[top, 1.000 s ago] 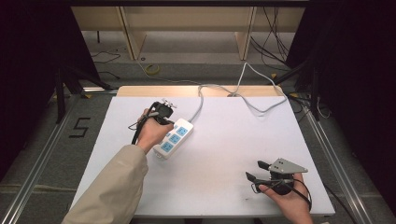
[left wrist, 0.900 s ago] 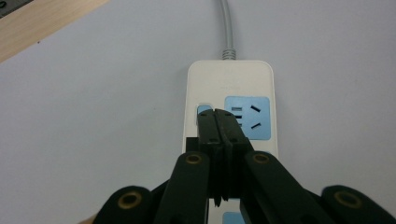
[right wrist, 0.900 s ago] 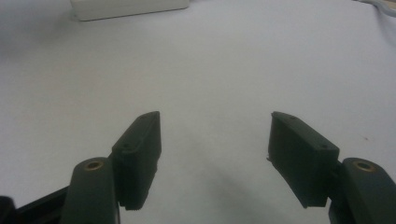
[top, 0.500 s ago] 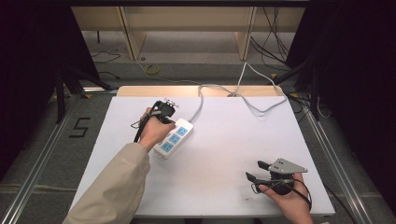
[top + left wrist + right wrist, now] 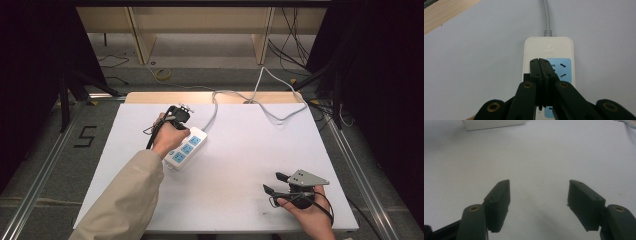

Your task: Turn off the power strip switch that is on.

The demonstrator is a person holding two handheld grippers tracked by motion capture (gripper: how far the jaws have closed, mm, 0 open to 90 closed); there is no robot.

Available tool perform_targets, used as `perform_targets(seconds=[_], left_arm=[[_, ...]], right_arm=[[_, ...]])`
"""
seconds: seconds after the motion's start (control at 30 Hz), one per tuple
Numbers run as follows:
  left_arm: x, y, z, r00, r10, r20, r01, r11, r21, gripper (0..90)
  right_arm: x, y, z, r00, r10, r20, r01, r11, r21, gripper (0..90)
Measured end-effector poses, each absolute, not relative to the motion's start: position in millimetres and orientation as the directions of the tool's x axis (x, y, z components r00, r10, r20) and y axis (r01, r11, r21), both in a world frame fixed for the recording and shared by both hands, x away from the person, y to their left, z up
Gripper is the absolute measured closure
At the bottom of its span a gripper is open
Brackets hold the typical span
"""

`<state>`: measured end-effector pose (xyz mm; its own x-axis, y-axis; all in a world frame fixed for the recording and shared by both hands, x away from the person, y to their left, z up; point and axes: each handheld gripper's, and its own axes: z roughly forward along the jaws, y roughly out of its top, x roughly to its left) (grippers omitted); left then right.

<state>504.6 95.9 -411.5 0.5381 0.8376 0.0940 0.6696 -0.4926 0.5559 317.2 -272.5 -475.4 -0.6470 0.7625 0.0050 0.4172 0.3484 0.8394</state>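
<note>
left gripper (image 5: 543,72), jaws pressed together, sits over the power strip (image 5: 549,47) at the table's (image 5: 240,165) left, apparently pressing it, while the right gripper (image 5: 539,202) waits open; next, probably lift off.

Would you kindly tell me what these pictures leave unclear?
- Power strip, left gripper view: the shut left gripper covers its nearer sockets.
- Whether the jaws touch the strip: cannot tell.
- Cord, high view: its far end is lost among floor cables.
- Strip, right gripper view: cut off by the top edge.
</note>
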Motion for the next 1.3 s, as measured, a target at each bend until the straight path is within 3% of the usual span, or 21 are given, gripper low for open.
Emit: perform_targets(seconds=[1.3], left_arm=[[514.7,90.6,-424.0,0.534,0.84,0.096,0.694,-0.5,0.519,89.5]], right_arm=[[317.9,-279.4,-473.0,-0.637,0.771,-0.007,0.407,0.344,0.846,35.8]])
